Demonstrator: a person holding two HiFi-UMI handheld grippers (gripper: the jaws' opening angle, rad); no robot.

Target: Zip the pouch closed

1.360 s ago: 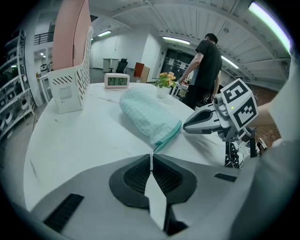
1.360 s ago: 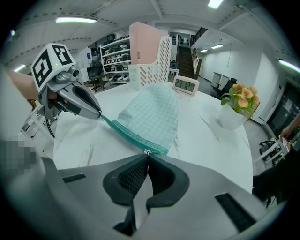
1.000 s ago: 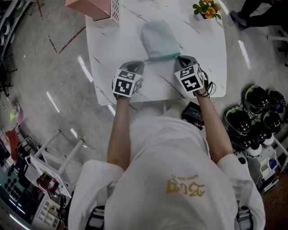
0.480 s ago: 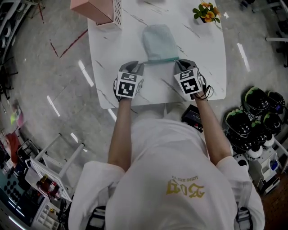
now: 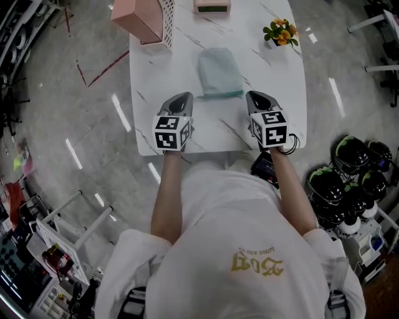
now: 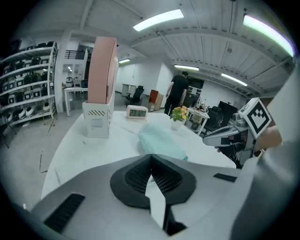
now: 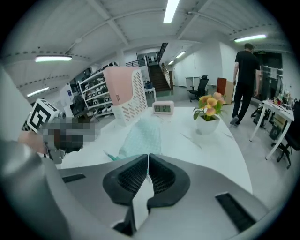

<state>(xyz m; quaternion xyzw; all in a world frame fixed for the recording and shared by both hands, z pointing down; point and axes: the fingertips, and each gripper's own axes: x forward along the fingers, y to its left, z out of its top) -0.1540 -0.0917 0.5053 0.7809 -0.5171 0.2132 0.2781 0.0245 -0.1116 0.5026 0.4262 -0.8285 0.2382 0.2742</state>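
Note:
The pale green pouch (image 5: 219,71) lies flat on the white marble table (image 5: 156,81), its darker zipper edge (image 5: 219,95) toward me. Neither gripper touches it. My left gripper (image 5: 181,97) hovers off the pouch's near left corner, jaws shut on nothing. Off the near right corner hovers my right gripper (image 5: 255,95), its jaws closing, nearly together, with nothing between them. The left gripper view shows the left gripper (image 6: 151,157) shut, the pouch (image 6: 159,143) beyond it. The right gripper (image 7: 148,157) likewise faces the pouch (image 7: 143,138) from a short way back.
A pink perforated box (image 5: 146,17) stands at the table's far left. A small clock (image 5: 212,6) and a flower pot (image 5: 280,31) sit at the far edge. Dark helmets (image 5: 349,168) crowd the floor at the right. A person (image 7: 243,79) stands in the background.
Both grippers have let go of the pouch's near corners, lifted and drawn back toward me. The pouch now lies free on the table.

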